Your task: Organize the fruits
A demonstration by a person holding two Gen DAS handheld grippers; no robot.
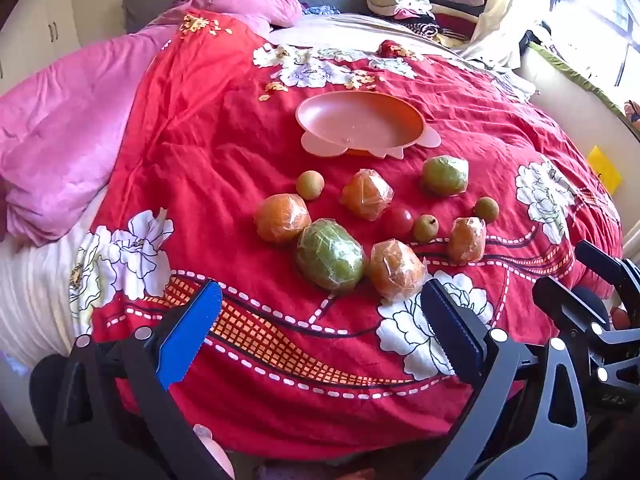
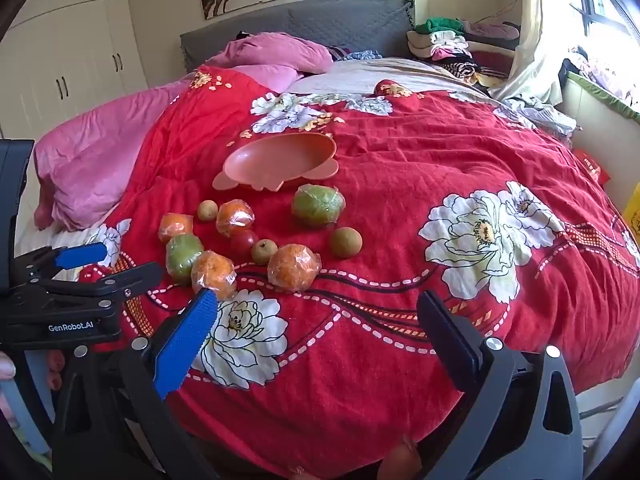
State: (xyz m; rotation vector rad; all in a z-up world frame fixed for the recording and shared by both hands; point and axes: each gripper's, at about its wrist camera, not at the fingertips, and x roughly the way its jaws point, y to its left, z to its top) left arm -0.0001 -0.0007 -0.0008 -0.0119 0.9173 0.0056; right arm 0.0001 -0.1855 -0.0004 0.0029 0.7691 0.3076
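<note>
Wardrobe [image 2: 68, 52] | right wrist view only | yellow object [image 1: 604, 168] clearer left

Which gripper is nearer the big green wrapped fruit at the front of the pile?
Left. The left gripper hangs open just short of the green wrapped fruit, almost lined up with it. The right gripper is also open, but the fruit lies further off to its left.

Home bedroom, bed [image 2: 400, 184] with floral quilt, wardrobe [image 2: 68, 52], folded clothes [image 2: 452, 48]
</note>
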